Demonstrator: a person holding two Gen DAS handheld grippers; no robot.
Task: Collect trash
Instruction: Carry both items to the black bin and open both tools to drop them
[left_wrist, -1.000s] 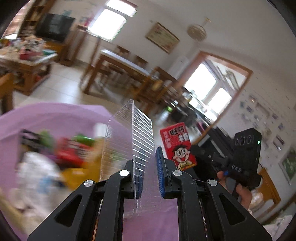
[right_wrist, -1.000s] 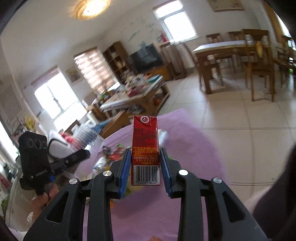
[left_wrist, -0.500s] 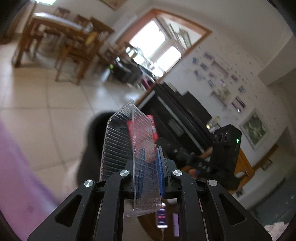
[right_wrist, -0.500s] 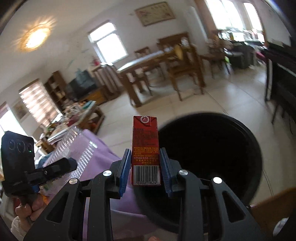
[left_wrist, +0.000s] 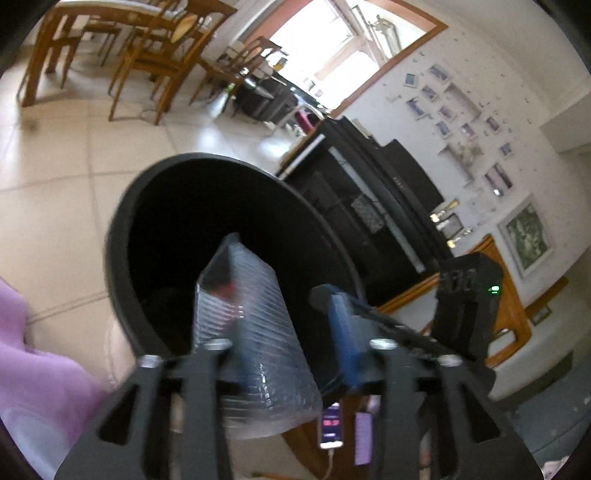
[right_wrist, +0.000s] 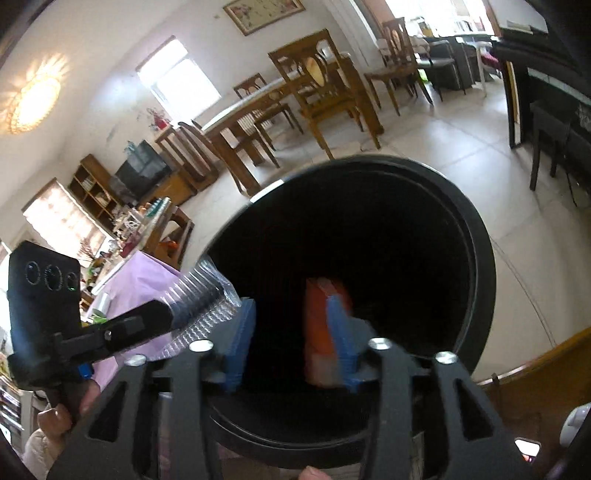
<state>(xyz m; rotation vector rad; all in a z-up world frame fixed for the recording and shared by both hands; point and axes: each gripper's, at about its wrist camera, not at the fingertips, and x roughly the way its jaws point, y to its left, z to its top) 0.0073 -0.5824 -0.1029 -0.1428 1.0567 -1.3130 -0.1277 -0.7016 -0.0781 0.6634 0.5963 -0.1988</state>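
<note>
A black round trash bin (left_wrist: 122, 229) fills both views; its rim also shows in the right wrist view (right_wrist: 480, 251). My left gripper (left_wrist: 291, 332) is open above the bin's mouth; a clear ribbed plastic tray (left_wrist: 251, 325) still leans against its left finger. My right gripper (right_wrist: 291, 332) is open over the bin too. A red drink carton (right_wrist: 317, 325), blurred, sits loose against the right finger's inner side, over the dark inside of the bin. The left gripper and the tray (right_wrist: 199, 295) also show at the left of the right wrist view.
A purple-covered table (left_wrist: 33, 369) lies at the left. A black piano (left_wrist: 369, 192) stands behind the bin. Wooden dining chairs and a table (right_wrist: 295, 96) stand farther off on the tiled floor. A phone (left_wrist: 330, 430) lies below.
Both grippers moved from the purple table to above the bin. Both have opened: the carton and the tray are no longer clamped.
</note>
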